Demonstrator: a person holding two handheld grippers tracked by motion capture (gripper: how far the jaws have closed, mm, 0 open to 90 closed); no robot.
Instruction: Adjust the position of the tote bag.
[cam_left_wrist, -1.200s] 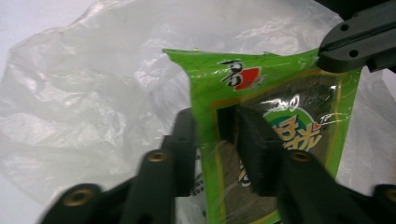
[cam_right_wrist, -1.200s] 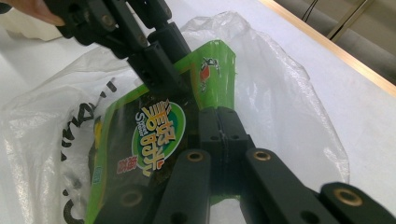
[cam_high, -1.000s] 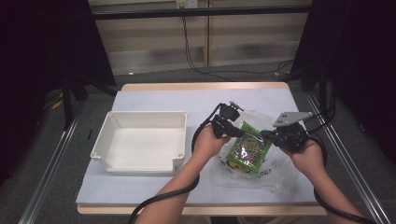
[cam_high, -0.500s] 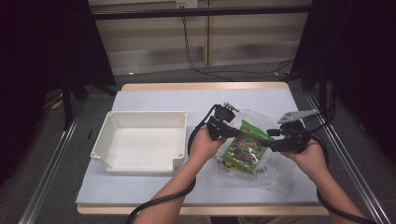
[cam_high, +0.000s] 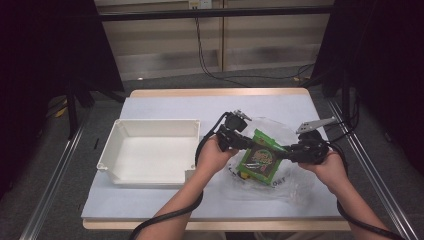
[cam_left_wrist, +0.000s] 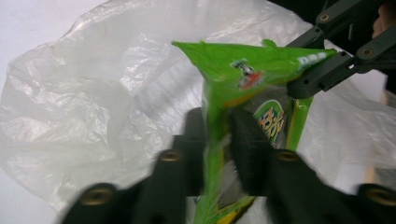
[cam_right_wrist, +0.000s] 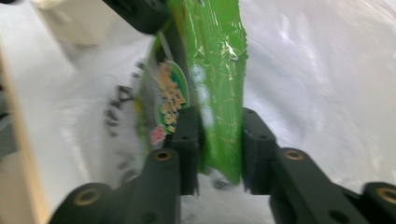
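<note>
A green snack bag (cam_high: 260, 159) hangs between my two grippers, above a crumpled clear plastic bag (cam_high: 280, 182) on the table. My left gripper (cam_high: 248, 142) holds its upper left edge. In the left gripper view that edge (cam_left_wrist: 233, 70) runs between the jaws (cam_left_wrist: 218, 126). These jaws have just been opening, and the pads still touch the packet. My right gripper (cam_high: 285, 152) grips the opposite side. Its jaws (cam_right_wrist: 222, 135) have just been closing, and the green packet (cam_right_wrist: 215, 56) fills the gap between them. The right gripper's jaws (cam_left_wrist: 303, 84) pinch the packet's far corner.
A white rectangular tray (cam_high: 150, 125) stands empty at the left of the table. The pale table top (cam_high: 150, 205) reaches its front edge near the person's forearms. Cables trail from both grippers. Dark stands and metal rails flank the table.
Both hands stay almost where they were. The snack bag has tilted slightly between the grippers, and its top end now points more toward the left gripper.
</note>
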